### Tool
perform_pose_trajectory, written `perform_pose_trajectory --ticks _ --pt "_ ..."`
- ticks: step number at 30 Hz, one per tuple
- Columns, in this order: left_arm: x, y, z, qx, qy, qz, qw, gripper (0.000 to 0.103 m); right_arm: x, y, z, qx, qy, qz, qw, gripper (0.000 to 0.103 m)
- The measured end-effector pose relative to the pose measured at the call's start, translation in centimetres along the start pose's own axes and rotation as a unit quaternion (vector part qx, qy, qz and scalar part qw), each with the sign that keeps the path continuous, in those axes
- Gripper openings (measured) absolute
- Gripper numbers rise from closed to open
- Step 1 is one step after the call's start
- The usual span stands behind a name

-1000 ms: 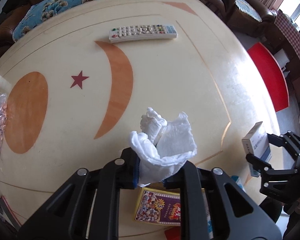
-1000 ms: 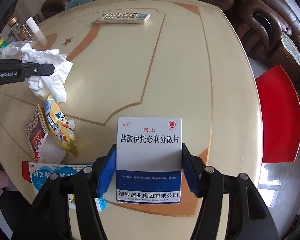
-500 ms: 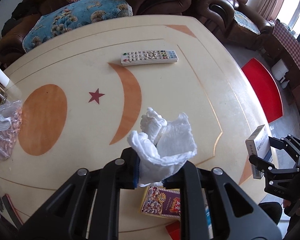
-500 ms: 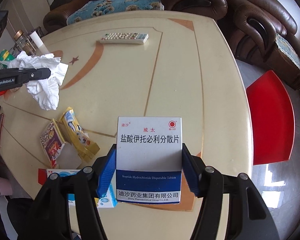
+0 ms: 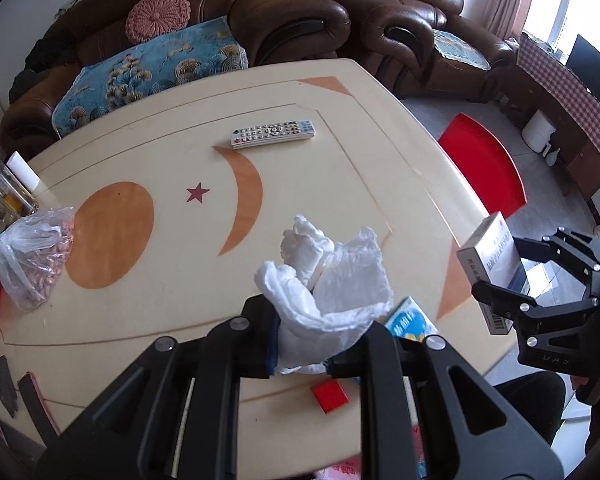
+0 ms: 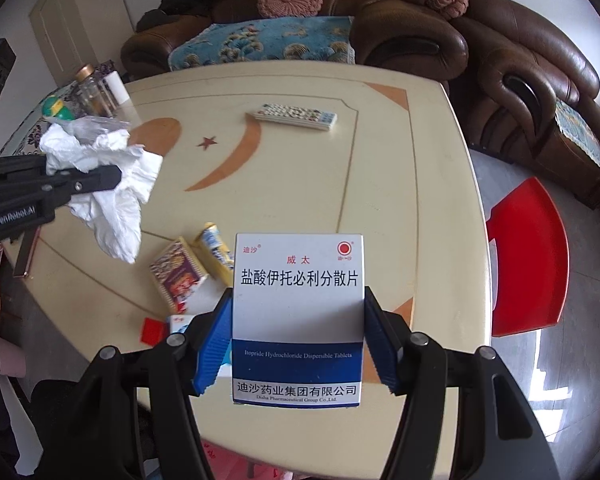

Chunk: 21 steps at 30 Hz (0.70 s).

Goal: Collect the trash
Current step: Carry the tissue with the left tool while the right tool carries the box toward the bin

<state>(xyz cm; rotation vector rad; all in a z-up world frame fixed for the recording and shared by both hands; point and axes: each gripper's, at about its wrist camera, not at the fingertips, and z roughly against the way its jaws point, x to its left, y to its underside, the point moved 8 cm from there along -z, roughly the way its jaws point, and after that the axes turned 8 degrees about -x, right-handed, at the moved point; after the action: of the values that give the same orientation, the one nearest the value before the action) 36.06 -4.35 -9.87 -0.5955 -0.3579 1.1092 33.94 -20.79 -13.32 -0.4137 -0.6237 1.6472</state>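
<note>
My left gripper [image 5: 300, 344] is shut on a crumpled white tissue [image 5: 332, 280] and holds it above the near part of the cream table [image 5: 340, 152]; the tissue also shows in the right wrist view [image 6: 112, 196]. My right gripper [image 6: 298, 344] is shut on a white and blue medicine box [image 6: 298, 312], held above the table's near right edge; the box also shows in the left wrist view [image 5: 490, 264]. On the table lie a patterned small box [image 6: 178, 276], a yellow snack wrapper [image 6: 216, 252], a red piece [image 6: 152, 330] and a blue and white box [image 5: 408, 318].
A remote control [image 5: 272, 133] lies at the far side. A plastic bag of nuts [image 5: 36, 256] and jars [image 5: 0, 192] stand at the left edge. A red stool [image 6: 528, 260] stands right of the table. Brown sofas [image 5: 300, 28] lie behind.
Both grippers have risen and drawn back from the table, each keeping its hold. More of the sofas and room shows now.
</note>
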Motion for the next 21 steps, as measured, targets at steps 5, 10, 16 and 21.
perform_pose_trajectory --ticks 5,10,16,21 --pt "-1.3 2.0 3.0 -0.006 0.004 -0.006 0.9999 0.017 2.4 0.8 3.9 -0.019 -0.011 0.018 1.000 0.059" --pt "-2.4 4.2 5.5 -0.012 0.008 -0.013 0.9998 0.017 4.3 2.4 6.9 -0.028 -0.015 0.026 0.999 0.059" --pt "-3.8 7.1 8.1 -0.019 0.008 -0.024 0.9995 0.017 6.1 5.0 10.2 -0.036 -0.019 0.035 0.999 0.059" --pt "-5.5 9.9 9.6 -0.019 0.017 -0.029 0.9993 0.017 7.6 7.3 11.9 -0.035 -0.026 0.043 0.998 0.059"
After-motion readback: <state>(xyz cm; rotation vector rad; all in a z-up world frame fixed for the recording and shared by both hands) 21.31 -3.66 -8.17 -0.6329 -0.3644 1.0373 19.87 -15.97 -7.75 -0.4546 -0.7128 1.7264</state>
